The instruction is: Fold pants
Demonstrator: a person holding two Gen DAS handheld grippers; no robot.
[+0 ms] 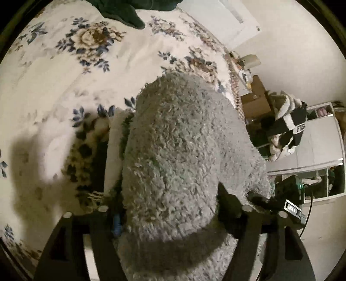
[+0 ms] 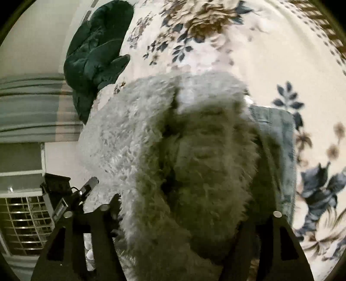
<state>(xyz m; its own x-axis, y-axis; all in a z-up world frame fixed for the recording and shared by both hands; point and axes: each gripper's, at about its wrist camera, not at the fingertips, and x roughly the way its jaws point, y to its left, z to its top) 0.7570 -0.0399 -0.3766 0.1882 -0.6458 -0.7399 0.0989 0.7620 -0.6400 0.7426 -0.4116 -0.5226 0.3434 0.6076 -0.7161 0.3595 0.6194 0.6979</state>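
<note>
Pants (image 1: 183, 155), grey and fluffy, fill the middle of the left wrist view, bunched between the left gripper (image 1: 173, 207) fingers; fabric hides the pads, so I cannot tell whether they pinch it or stand loose. Floral bedspread (image 1: 54, 71) lies beneath, dark green garment (image 1: 123, 10) at its far edge, striped laundry pile (image 1: 285, 127) off to the right. Right wrist view: same pants (image 2: 173, 151) heaped between the right gripper (image 2: 190, 214) fingers, pads buried too, grip cannot be told. Blue folded cloth (image 2: 279, 140) lies just right of the pants on the bedspread (image 2: 281, 54); green garment (image 2: 95, 54) sits far left.
</note>
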